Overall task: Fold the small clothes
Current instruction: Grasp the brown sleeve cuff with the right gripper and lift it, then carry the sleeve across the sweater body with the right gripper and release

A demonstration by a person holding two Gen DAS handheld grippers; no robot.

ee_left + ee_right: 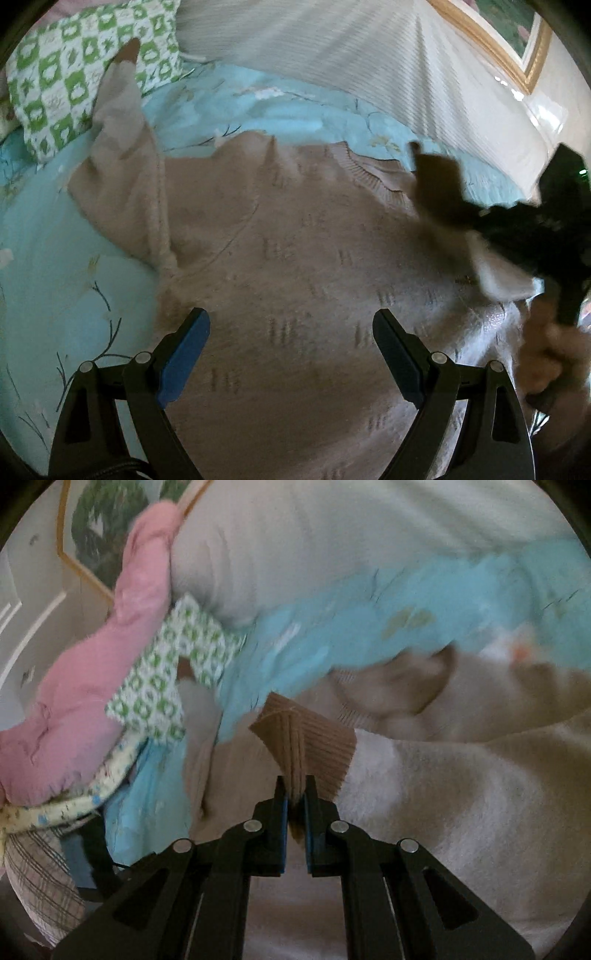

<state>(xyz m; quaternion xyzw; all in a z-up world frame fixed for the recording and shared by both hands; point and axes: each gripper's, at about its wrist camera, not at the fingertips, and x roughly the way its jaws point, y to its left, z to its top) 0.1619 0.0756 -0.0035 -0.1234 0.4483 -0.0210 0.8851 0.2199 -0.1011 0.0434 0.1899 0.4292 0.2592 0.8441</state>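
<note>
Sweater lies spread across the middle of the bed, soft, light, floppy knit. Right tool is clamped on the ribbed cuff, a firm edge worth gripping; left tool hovers above, fingers apart.

In your left view the right gripper is only a dark blur, so its jaws are unreadable. The sweater's lower part is cut off.
</note>
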